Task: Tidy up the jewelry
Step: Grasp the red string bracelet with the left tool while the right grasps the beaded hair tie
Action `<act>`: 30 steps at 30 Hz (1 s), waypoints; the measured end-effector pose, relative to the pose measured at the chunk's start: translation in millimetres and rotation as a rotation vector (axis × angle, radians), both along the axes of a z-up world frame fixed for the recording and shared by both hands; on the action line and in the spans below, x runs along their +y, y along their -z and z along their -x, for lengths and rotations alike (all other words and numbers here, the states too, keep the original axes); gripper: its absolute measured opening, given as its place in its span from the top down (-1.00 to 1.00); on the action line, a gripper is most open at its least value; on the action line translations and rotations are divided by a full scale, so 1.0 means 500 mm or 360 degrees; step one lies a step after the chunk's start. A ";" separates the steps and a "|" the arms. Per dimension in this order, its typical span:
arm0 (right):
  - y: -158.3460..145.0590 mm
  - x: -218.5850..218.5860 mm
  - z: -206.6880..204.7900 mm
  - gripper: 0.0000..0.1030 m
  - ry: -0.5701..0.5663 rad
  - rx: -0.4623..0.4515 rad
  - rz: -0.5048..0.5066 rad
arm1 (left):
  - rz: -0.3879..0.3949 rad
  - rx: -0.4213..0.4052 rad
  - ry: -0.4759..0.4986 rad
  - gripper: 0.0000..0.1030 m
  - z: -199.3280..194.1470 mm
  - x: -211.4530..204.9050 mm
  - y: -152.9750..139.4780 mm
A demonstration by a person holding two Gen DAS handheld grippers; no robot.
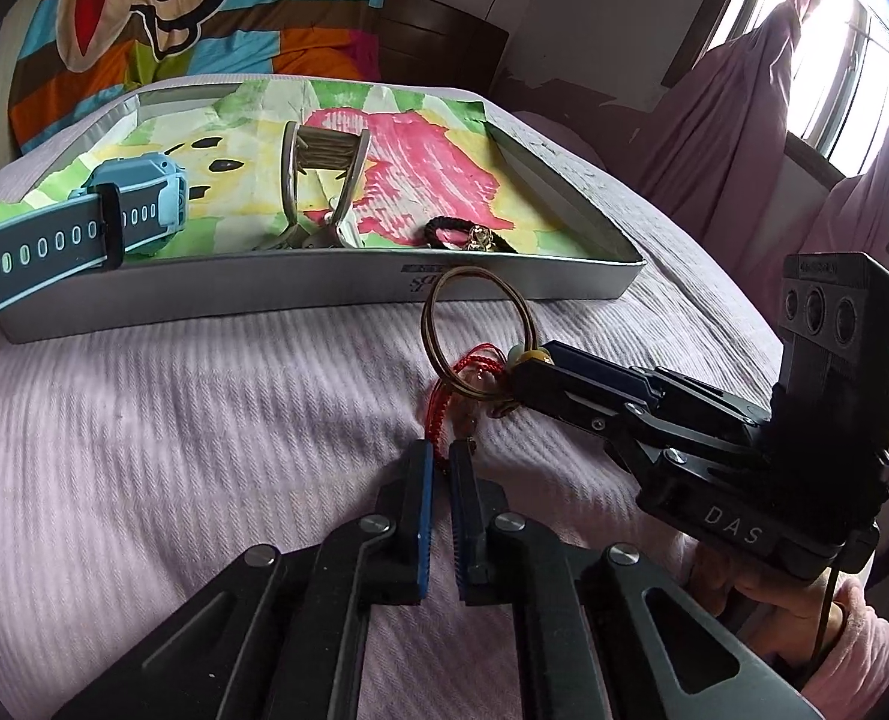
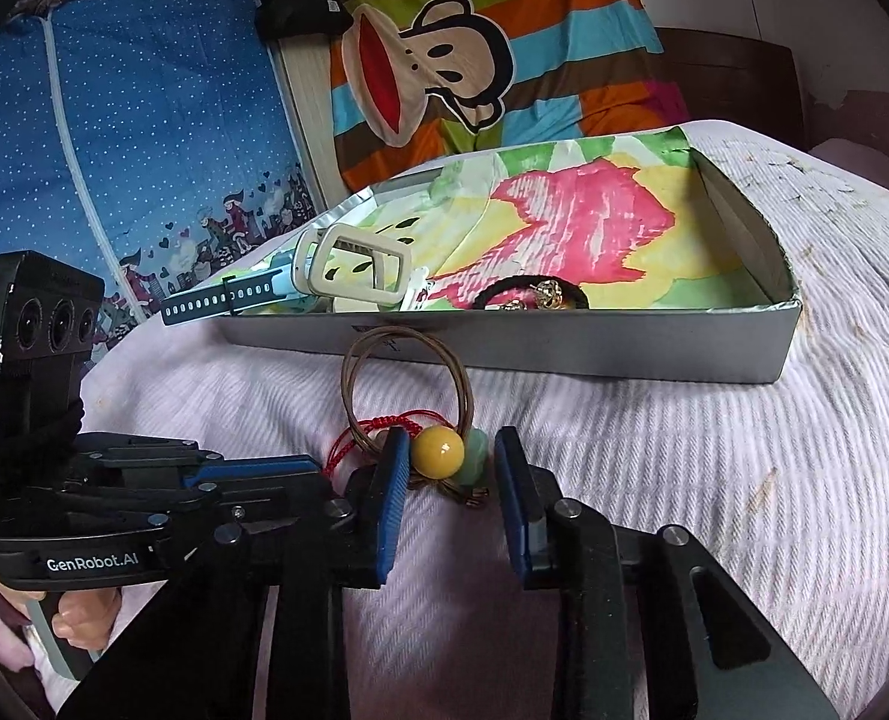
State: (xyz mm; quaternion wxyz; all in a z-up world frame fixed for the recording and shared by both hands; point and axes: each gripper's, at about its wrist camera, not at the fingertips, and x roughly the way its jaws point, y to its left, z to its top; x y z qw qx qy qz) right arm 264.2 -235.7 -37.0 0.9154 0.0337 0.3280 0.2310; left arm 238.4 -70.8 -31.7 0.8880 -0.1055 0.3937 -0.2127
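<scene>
Left claw [image 1: 441, 450] pinching red cord [image 1: 444, 420]; right claw [image 2: 450, 450] gaping around yellow bead [image 2: 438, 451] on wire bangle [image 2: 408, 384]. Tray [image 2: 564, 354] holding watch [image 1: 84, 222], hair tie [image 1: 450, 233].

A: What are you seeing in the tray [image 1: 324, 294]?

B: You're looking at one blue watch [image 1: 78, 228], one grey clip [image 1: 318, 180] and one black hair tie [image 1: 450, 233].

A: And on the bedspread [image 1: 174, 420]?

B: You're facing one brown cord bangle [image 2: 408, 384], one red string bracelet [image 1: 444, 414], one yellow bead [image 2: 438, 451], one green bead [image 2: 477, 447].

Pink bedspread [image 1: 174, 432] carries tray [image 1: 324, 294], bracelets [image 1: 474, 336].
</scene>
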 end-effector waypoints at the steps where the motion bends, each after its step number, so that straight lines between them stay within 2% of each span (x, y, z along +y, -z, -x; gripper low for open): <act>1: 0.000 0.001 0.002 0.55 -0.0001 -0.0004 0.0000 | -0.0004 -0.0006 -0.0002 0.95 0.002 0.000 -0.001; 8: 0.005 -0.002 0.007 0.55 -0.0001 -0.0005 -0.0018 | -0.0044 -0.0031 -0.0078 0.98 0.010 0.008 0.001; 11: 0.006 -0.003 0.008 0.55 0.0001 -0.0005 -0.0016 | -0.0016 -0.0027 -0.0061 0.98 0.010 0.012 0.001; 20: 0.009 -0.010 0.011 0.55 0.0011 0.0003 -0.0036 | 0.0225 -0.0057 -0.0040 0.97 0.029 0.051 -0.005; 25: 0.011 -0.012 0.009 0.55 0.0019 0.0007 -0.0040 | 0.0213 -0.0020 0.0021 0.96 0.016 0.032 -0.002; 28: 0.011 -0.013 0.008 0.55 0.0024 0.0007 -0.0043 | 0.0200 -0.0030 0.0042 0.75 0.017 0.021 -0.006; 29: 0.011 -0.013 0.008 0.55 0.0024 0.0008 -0.0044 | 0.0190 -0.0030 0.0038 0.58 0.016 0.019 -0.007; 30: 0.012 -0.012 0.009 0.55 0.0025 0.0009 -0.0045 | 0.0185 -0.0030 0.0035 0.48 0.015 0.018 -0.007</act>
